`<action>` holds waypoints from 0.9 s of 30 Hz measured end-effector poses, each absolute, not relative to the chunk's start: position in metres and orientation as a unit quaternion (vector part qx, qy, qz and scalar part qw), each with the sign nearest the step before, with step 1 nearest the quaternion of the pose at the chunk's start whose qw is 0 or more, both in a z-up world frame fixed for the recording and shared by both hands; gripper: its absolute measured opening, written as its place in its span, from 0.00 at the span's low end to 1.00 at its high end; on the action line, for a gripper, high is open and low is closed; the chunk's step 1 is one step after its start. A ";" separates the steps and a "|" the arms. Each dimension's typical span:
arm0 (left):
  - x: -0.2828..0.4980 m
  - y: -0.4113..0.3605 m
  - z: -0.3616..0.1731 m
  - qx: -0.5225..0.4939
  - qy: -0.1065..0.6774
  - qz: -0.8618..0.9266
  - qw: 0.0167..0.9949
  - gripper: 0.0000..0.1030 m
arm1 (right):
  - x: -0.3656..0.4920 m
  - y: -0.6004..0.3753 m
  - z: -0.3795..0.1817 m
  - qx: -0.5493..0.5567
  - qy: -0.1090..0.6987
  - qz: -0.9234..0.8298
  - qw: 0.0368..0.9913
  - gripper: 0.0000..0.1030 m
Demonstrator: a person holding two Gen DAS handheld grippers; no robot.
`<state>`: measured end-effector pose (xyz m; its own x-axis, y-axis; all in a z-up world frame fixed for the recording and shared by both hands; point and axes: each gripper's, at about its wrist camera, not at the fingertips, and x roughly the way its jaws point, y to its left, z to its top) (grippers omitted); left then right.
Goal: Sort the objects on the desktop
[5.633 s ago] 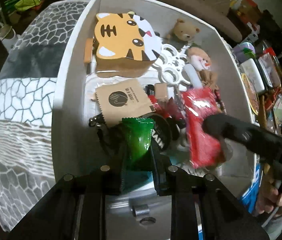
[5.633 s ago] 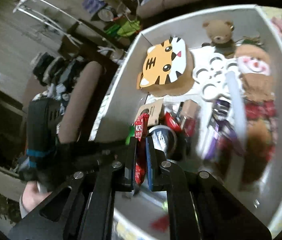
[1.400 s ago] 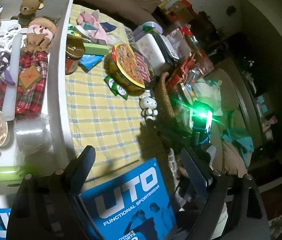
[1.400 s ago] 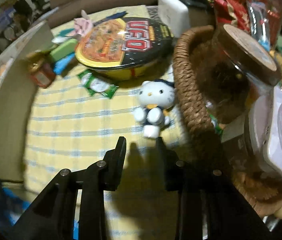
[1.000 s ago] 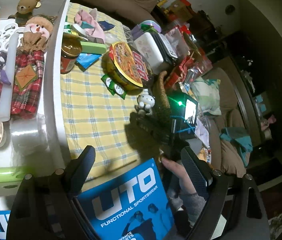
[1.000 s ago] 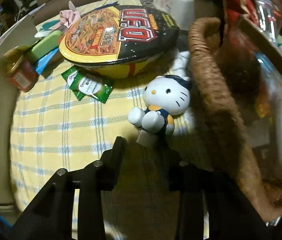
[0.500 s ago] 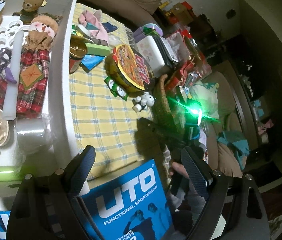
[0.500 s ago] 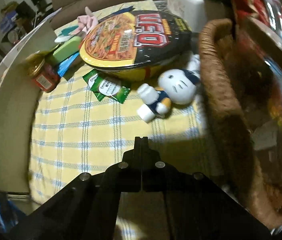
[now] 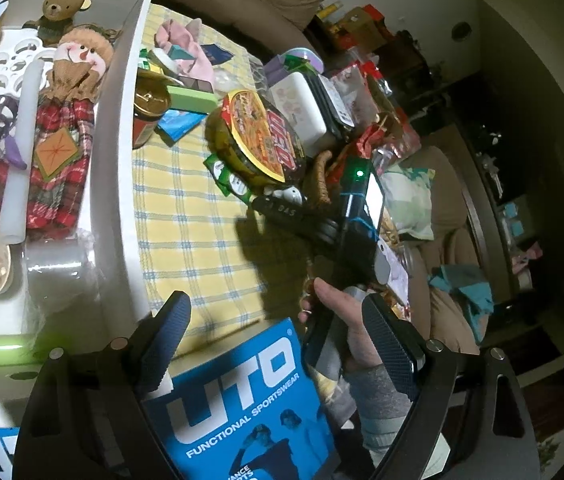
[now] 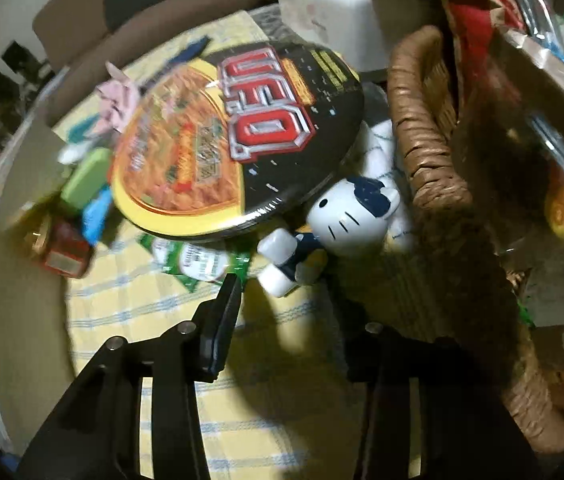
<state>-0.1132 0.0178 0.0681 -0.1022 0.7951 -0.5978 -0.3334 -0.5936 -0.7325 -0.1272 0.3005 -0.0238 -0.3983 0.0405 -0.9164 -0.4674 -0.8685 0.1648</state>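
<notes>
The right gripper [image 10: 294, 300], clenched half a second ago, now spreads its jaws around the toppled cat figurine [image 10: 346, 216]; the left gripper [image 9: 277, 332] hangs released.

Dim, warm indoor light with heavy fisheye bending and dark vignetted corners. Motion-blurred throughout the right wrist view. Hard shadows across the checked cloth [image 10: 129, 312].

Cat figurine [image 10: 348, 216] glossy smooth plastic; basket [image 10: 426, 152] rough woven wicker; noodle bowl lid [image 10: 237, 136] shiny film; tablecloth [image 10: 153, 320] matt checked cloth.
</notes>
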 end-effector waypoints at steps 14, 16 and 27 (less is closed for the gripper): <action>-0.115 0.011 0.068 -0.539 -0.222 0.710 0.395 0.87 | -0.107 0.294 -0.016 -0.535 0.186 0.821 0.071 0.01; -0.115 0.013 0.069 -0.537 -0.221 0.711 0.396 0.87 | -0.099 0.291 -0.006 -0.540 0.171 0.822 0.051 0.01; -0.136 0.046 0.077 -0.519 -0.221 0.715 0.413 0.87 | -0.129 0.318 0.059 -0.486 0.167 0.856 0.058 0.30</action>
<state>-0.1358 0.0464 0.0766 -0.1205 0.8199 -0.5596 -0.3600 -0.5615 -0.7451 -0.1291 0.3177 0.0587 -0.5211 -0.0623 -0.8512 -0.2625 -0.9373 0.2293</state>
